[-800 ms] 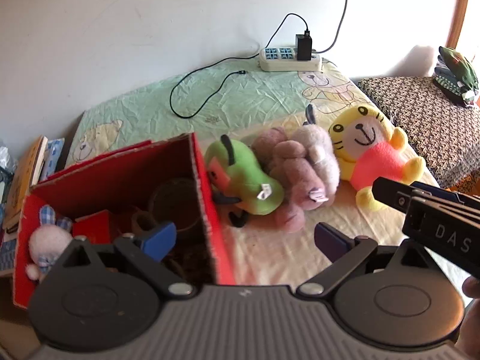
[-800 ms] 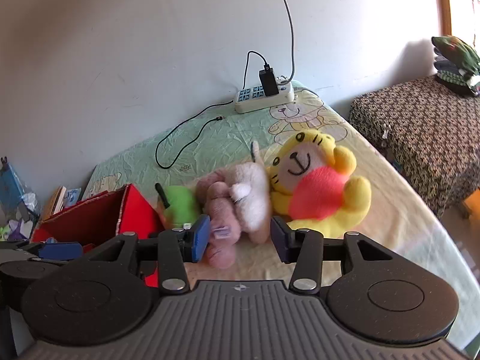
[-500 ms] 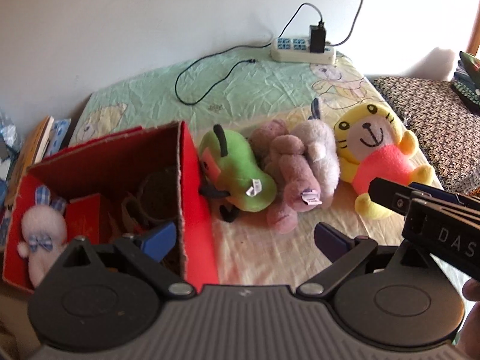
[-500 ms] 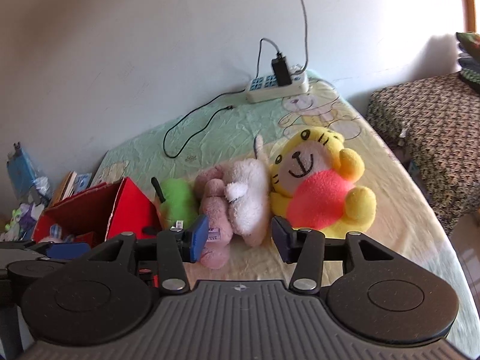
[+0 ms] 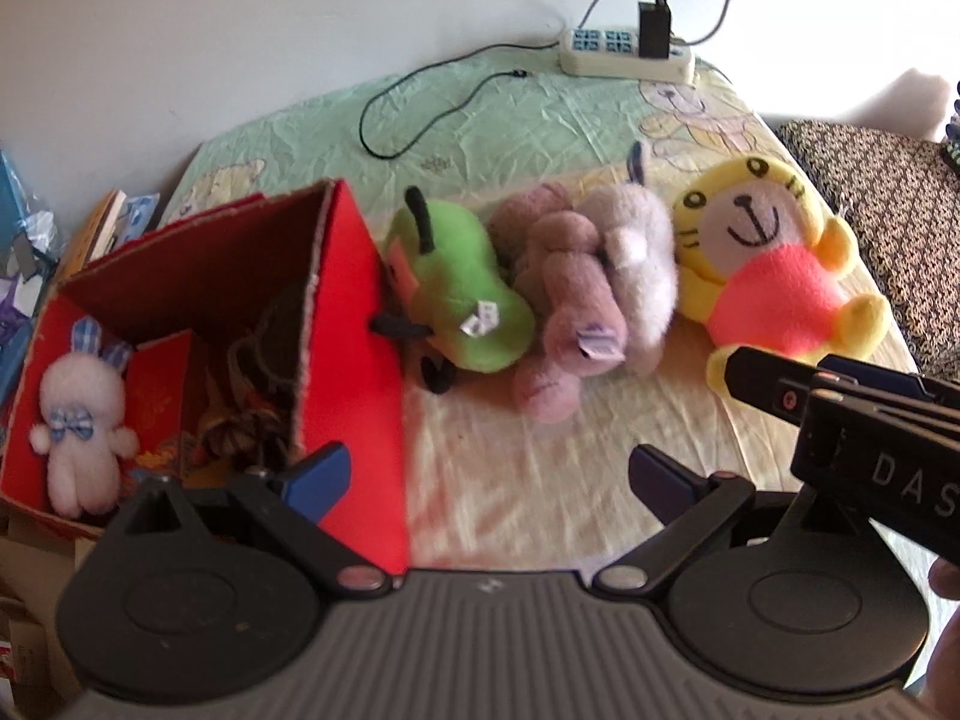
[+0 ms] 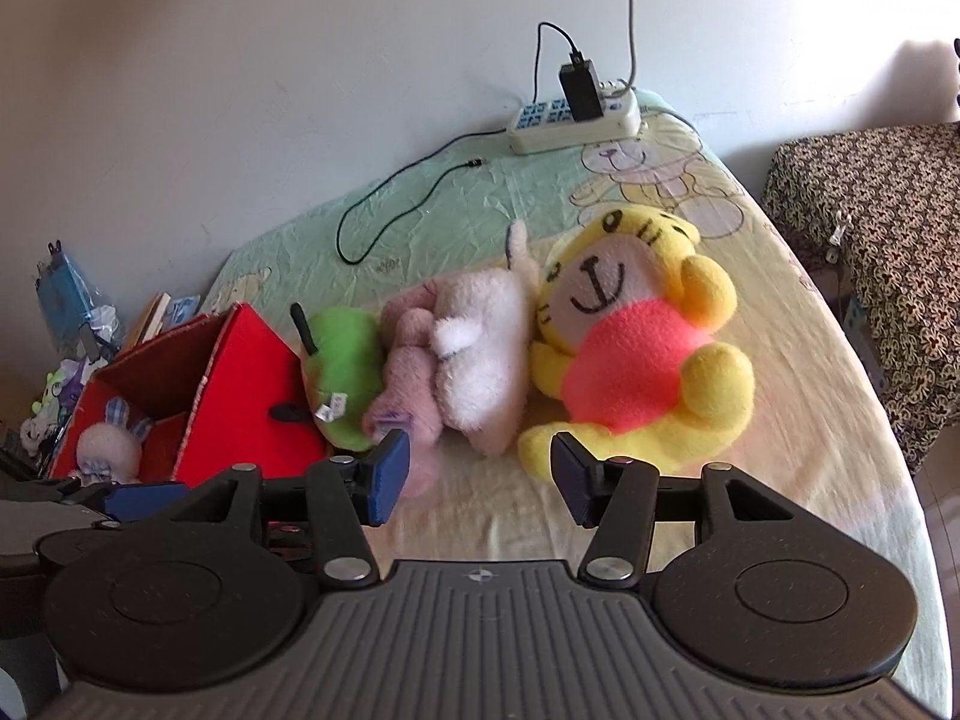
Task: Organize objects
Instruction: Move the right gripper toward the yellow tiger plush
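A: What could go wrong from here?

B: Both grippers hang empty over the bed (image 6: 810, 420), fingers spread; the left gripper (image 5: 487, 479) is near the red box (image 5: 354, 360), the right gripper (image 6: 480, 480) just short of the toys. The plushes lie pressed together in a row right of the box, so closing on one may drag its neighbour along; they are soft, and a shallow pinch could slip off the fur. The box looks already part full, so a bulky toy might not seat.

A: Count them?

B: Four on the bed: green toy (image 5: 462, 294) against the box, pink toy (image 5: 564, 324), white toy (image 6: 480, 348), yellow tiger (image 6: 636, 348) far right; one bunny (image 5: 81, 420) inside the box; one power strip (image 6: 570, 120) and one cable (image 6: 408, 204) at the far edge.
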The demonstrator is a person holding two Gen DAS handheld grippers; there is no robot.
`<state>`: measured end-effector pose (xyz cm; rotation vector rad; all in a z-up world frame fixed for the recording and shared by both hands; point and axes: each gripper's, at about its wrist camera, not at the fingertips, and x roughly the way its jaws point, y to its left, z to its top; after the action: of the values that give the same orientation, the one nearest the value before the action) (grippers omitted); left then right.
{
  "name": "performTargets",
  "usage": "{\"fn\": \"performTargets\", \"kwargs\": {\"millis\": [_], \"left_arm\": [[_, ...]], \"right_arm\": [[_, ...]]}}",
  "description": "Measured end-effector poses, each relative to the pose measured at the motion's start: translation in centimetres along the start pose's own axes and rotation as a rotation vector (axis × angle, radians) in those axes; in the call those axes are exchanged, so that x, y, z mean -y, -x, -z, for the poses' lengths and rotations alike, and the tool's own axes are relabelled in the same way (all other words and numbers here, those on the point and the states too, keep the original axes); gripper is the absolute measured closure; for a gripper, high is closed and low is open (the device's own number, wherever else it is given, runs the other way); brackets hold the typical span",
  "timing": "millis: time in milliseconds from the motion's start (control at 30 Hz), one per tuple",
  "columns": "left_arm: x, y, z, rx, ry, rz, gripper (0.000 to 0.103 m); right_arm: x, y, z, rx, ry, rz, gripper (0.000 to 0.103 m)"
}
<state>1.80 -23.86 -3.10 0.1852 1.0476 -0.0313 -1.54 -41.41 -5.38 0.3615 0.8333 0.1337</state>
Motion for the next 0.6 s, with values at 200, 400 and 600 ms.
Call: {"fn": "performTargets", "kwargs": {"millis": [200, 400, 600], "left_arm": [[1.0, -0.5, 0.7, -0.024, 0.004, -0.004, 0.004], [1.5, -1.3, 1.2, -0.051, 0.003, -0.005, 0.004], [2.1, -2.2, 0.9, -0.061, -0.023, 0.007, 0.004]], "right_arm": [[1.0, 0.1, 0.6, -0.012, -0.011, 0.003, 0.047], [1.4, -0.2, 1.0, -0.028, -0.015, 0.018, 0.046], [1.4, 0.0, 1.1, -0.018, -0.027, 0.057, 0.043]]}}
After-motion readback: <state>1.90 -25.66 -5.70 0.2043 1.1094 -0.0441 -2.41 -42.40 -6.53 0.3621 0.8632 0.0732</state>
